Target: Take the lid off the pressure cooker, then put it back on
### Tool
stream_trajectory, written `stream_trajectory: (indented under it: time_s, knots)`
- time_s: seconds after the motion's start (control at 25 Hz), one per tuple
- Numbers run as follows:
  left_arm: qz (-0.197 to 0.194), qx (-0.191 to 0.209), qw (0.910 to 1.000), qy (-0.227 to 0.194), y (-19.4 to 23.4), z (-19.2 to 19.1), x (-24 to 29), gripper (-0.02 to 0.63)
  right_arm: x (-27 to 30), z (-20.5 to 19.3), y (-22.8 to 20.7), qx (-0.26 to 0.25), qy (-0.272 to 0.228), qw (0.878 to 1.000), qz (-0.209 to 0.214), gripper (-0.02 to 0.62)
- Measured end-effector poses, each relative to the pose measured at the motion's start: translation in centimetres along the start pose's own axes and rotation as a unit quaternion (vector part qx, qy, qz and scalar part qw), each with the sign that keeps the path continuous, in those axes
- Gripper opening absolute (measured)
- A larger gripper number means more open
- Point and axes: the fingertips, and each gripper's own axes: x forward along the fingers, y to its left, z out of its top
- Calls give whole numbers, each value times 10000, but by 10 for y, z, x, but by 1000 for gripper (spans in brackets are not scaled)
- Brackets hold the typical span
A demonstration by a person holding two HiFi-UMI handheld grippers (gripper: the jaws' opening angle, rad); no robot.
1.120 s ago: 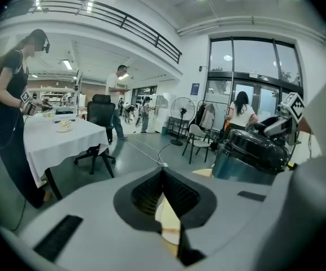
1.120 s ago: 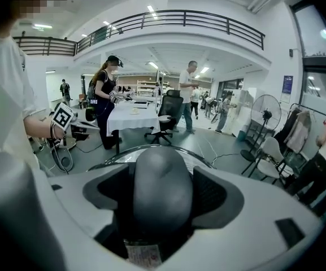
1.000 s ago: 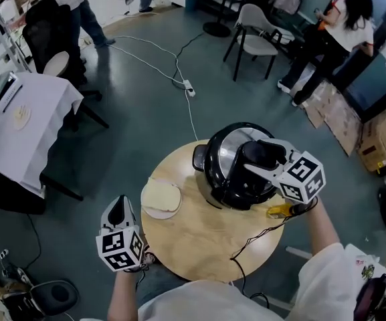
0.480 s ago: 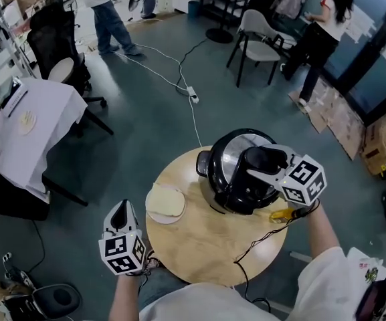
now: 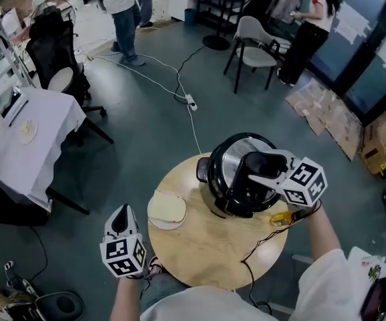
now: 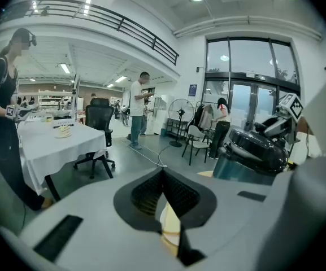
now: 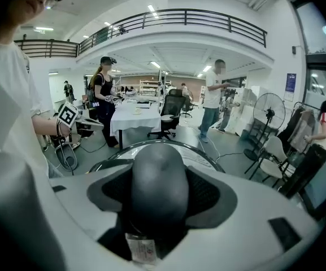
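Head view: grips the lid handle [image 5: 249,159] with the right gripper [image 5: 263,164], lid [image 5: 225,160] seated on the pressure cooker [image 5: 229,202] on the round table [image 5: 206,246]. Holds the left gripper [image 5: 120,212] off the table's near-left edge, well apart.
Left gripper view: jaws together, empty; pressure cooker [image 6: 256,151] far right.
Right gripper view: pads pressed against both sides of the lid handle [image 7: 158,179].

The head view looks steeply down from above the round table [image 5: 206,246] and the cooker [image 5: 236,172], with floor all round. The left gripper view sits low off the table's near left edge and faces right and far towards the cooker [image 6: 253,151]. The right gripper view sits close over the handle [image 7: 158,185] and faces left. All three views share the white-clothed table [image 5: 25,132].
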Motion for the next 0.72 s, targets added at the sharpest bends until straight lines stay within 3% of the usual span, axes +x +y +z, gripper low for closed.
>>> stream_trajectory:
  time_s: [0.72]
  knots:
    - [-364, 226, 9990, -160, -5, 20, -11, -11, -46, 26, 15, 162, -367, 9975, -581, 290]
